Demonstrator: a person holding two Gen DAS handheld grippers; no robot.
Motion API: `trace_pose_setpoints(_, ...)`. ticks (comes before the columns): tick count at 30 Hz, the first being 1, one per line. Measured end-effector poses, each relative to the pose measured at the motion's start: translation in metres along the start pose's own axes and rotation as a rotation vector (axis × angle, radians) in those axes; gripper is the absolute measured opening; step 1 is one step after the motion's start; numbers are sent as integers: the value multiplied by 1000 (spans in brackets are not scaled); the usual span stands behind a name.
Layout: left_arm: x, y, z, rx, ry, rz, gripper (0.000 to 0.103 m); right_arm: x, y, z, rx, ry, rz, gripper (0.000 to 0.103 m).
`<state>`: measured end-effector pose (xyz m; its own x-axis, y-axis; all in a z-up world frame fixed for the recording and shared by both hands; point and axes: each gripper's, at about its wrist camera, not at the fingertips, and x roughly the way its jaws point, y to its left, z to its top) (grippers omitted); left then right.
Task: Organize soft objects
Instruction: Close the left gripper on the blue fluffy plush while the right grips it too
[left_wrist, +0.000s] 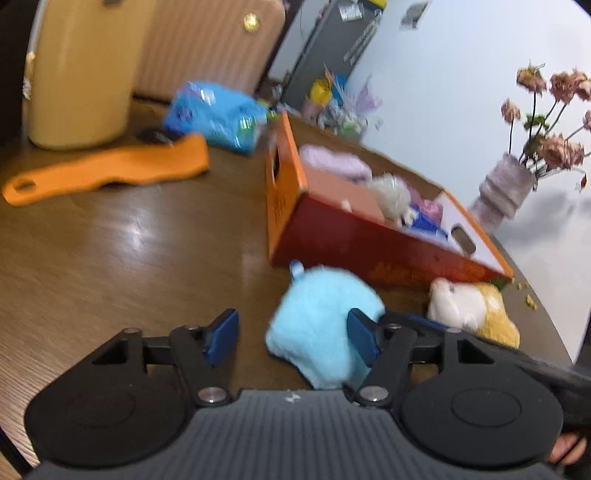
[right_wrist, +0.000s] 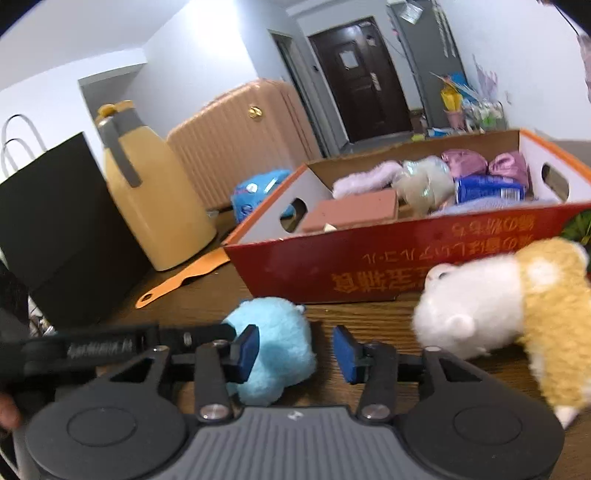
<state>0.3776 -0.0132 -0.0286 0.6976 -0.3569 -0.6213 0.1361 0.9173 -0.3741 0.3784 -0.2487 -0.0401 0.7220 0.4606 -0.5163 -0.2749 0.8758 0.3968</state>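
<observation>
Nearest to us are our two grippers, both hanging low over the wooden table (left_wrist: 110, 236) in front of the box. Taking the scene by size from there, the biggest thing is the red and orange cardboard box (right_wrist: 369, 258), open-topped and already holding pink, purple, grey and blue soft items, which we judge makes it the collecting place. Next comes the white and yellow plush animal (right_wrist: 491, 306), lying on its side on the table just beside the box's front wall and, as far as we can tell, not touched by either tool. Smaller is the light blue plush (left_wrist: 317, 325), on the table close to the box wall, and it is the thing we are working toward. The left gripper (left_wrist: 291, 336) has its jaws spread halfway; one blue pad sits against the plush's side while the other stands clear over bare wood, so nothing is pinched yet. The right gripper (right_wrist: 295, 354) is likewise part open and empty, the blue plush behind its left pad and the gap between its pads showing only table, probably because it is bound for the plush animal.
</observation>
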Motion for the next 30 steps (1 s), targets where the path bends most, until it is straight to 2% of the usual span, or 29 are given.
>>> trace_pose_setpoints(1,0,-2,-1,10,8,-5,42,4,-1,-1,15,15,2,44)
trace_pose_setpoints(4,-2,-1,-5,-17,38,-49,38,6,-10,-4,105,45,63,33)
trace_pose_setpoints(10,-29,-15,-23,-32,29,-76,37,-24,-4,-16,118,32,66,29)
trace_pose_setpoints(14,-55,-33,-43,-22,34,-113,37,-66,-4,-31,134,12,64,29)
trace_pose_setpoints(20,-81,-73,-70,52,49,-155,36,-130,-9,-59,174,-43,26,29)
trace_pose_setpoints(25,-91,-100,-79,107,40,-178,36,-165,-22,-71,206,-100,7,29)
trace_pose_setpoints(30,-96,-113,-79,124,23,-191,36,-180,-28,-71,204,-131,1,28)
